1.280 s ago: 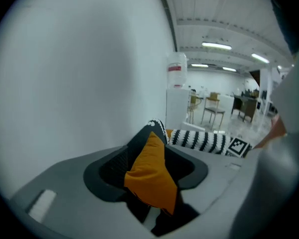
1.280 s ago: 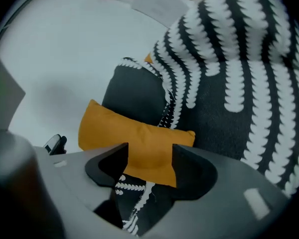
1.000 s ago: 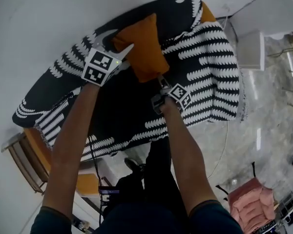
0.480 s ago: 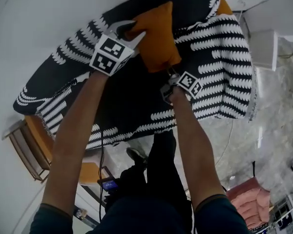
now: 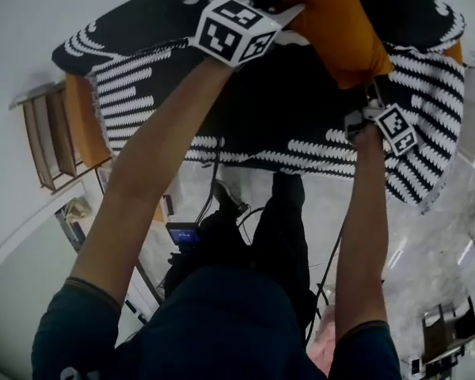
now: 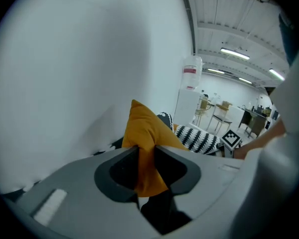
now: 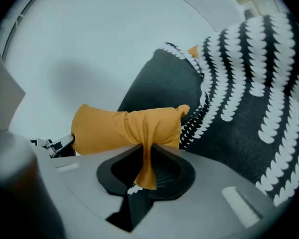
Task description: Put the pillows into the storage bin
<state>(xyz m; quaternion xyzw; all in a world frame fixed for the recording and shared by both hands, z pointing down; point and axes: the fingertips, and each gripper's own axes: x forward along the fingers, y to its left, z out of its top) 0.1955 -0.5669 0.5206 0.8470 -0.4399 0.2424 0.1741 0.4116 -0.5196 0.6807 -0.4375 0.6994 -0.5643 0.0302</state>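
Now both grippers grip the orange pillow (image 5: 340, 34), which hangs between them above the sofa (image 5: 301, 125), close to the white wall (image 6: 65, 59). The left gripper (image 6: 145, 156) has a corner of the pillow between its jaws: the jaws are closing and the pads squeeze a narrow fold of orange fabric, with the rest of the pillow bulging up beyond them. The right gripper (image 7: 145, 159) holds the opposite edge in the same way, with its jaws closing on a thin pleat of cloth that droops down through the gap, while the pillow's body stretches away sideways towards the other gripper. In the head view the left arm reaches far forward to the pillow's upper end and the right arm comes in lower, at the pillow's near corner. The sofa wears a black cover with rows of white marks, and orange upholstery shows at its ends. A wooden slatted frame (image 5: 43, 141) stands just beside the sofa's left end, on a pale glossy floor (image 5: 427, 236).
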